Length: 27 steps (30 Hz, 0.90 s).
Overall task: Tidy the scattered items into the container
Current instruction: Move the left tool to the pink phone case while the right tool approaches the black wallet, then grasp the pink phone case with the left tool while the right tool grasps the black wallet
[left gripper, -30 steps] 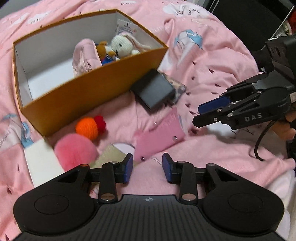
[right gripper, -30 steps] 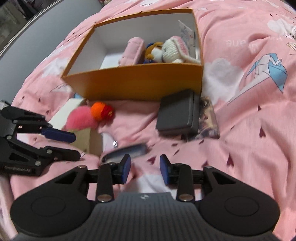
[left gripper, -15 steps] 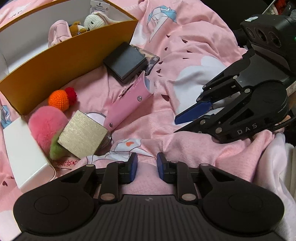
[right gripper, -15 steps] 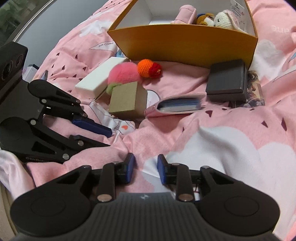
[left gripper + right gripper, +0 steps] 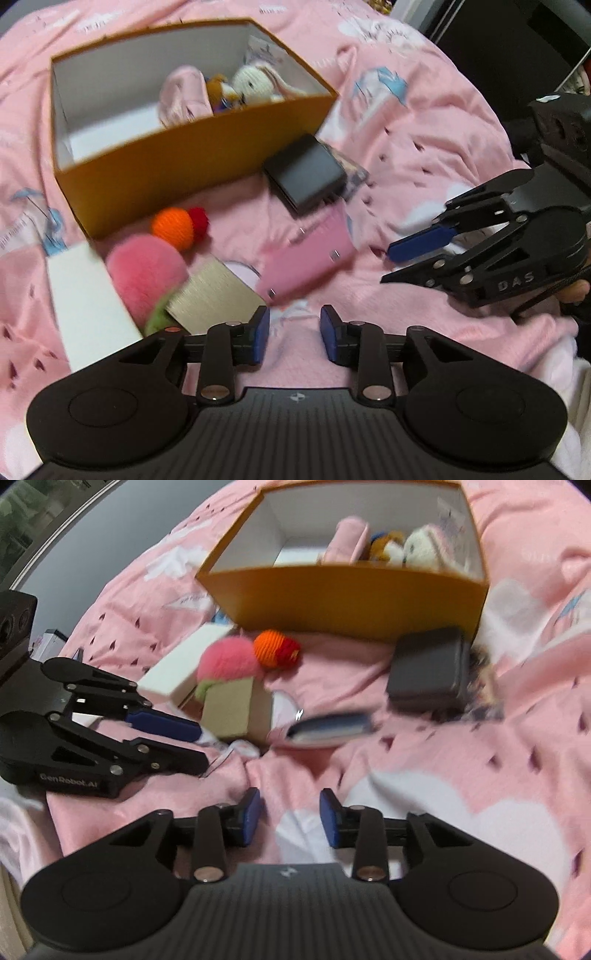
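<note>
In front of the orange box, my left claw and right claw, both empty and opening, must next reach the pink wallet.

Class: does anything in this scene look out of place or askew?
Yes. Several items still lie loose on the pink bedspread outside the orange box: a black case, a pink wallet lying askew, and a fluffy pink pom-pom.
</note>
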Motion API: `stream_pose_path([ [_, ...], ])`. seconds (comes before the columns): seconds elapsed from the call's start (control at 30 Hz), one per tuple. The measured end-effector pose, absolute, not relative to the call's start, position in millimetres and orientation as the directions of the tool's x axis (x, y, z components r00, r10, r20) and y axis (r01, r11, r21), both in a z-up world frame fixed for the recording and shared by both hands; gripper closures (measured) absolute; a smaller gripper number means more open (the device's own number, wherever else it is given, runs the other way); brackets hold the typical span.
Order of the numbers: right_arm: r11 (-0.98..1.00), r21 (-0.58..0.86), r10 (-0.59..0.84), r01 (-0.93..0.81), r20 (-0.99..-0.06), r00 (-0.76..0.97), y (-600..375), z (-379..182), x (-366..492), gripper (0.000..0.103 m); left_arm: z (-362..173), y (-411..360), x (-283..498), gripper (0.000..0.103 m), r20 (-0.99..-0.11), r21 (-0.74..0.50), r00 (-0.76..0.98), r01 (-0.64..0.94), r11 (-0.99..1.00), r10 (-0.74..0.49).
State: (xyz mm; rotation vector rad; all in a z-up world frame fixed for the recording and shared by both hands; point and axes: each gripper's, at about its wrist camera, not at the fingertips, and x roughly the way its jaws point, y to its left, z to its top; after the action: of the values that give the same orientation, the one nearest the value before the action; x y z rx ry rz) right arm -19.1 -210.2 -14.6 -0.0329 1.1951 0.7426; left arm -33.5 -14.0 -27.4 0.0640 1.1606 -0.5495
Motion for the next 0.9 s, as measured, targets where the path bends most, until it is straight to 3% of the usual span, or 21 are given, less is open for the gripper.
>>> stream_pose_path([
  [0.07,0.776,0.328,0.499,-0.539,-0.842,0.206,-213,-7,-13,0.060,-24,-20,-32,0.064,-0.879,-0.184,0.309,0.482,0.856,-0.363],
  [0.13,0.792,0.287,0.479,-0.538,-0.839,0.257,-216,1,-6,0.058,-22,-30,-34,0.047,-0.876,-0.139,0.319,0.548,0.825,-0.360],
  [0.27,0.832,0.184,0.401,-0.523,-0.852,0.337,-221,4,5,0.055,-28,-52,-38,0.047,-0.882,-0.054,0.321,0.659,0.750,-0.345],
  [0.47,0.853,0.162,0.369,-0.496,-0.859,0.354,-227,-1,18,0.055,-44,-73,-28,0.047,-0.884,0.025,0.348,0.703,0.710,-0.313],
  [0.57,0.867,0.148,0.350,-0.476,-0.861,0.369,-230,-4,26,0.054,-54,-82,-26,0.050,-0.890,0.034,0.337,0.723,0.690,-0.309],
  [0.63,0.879,0.151,0.342,-0.452,-0.860,0.379,-233,-8,34,0.053,-61,-88,-26,0.061,-0.890,0.046,0.343,0.724,0.688,-0.301],
  [0.8,0.915,0.150,0.306,-0.375,-0.863,0.402,-239,-28,60,0.049,-68,-87,-22,0.071,-0.889,0.020,0.340,0.697,0.716,-0.306],
  [0.9,0.928,0.139,0.282,-0.347,-0.871,0.403,-239,-41,75,0.045,-67,-80,-16,0.071,-0.884,-0.017,0.337,0.670,0.742,-0.324],
])
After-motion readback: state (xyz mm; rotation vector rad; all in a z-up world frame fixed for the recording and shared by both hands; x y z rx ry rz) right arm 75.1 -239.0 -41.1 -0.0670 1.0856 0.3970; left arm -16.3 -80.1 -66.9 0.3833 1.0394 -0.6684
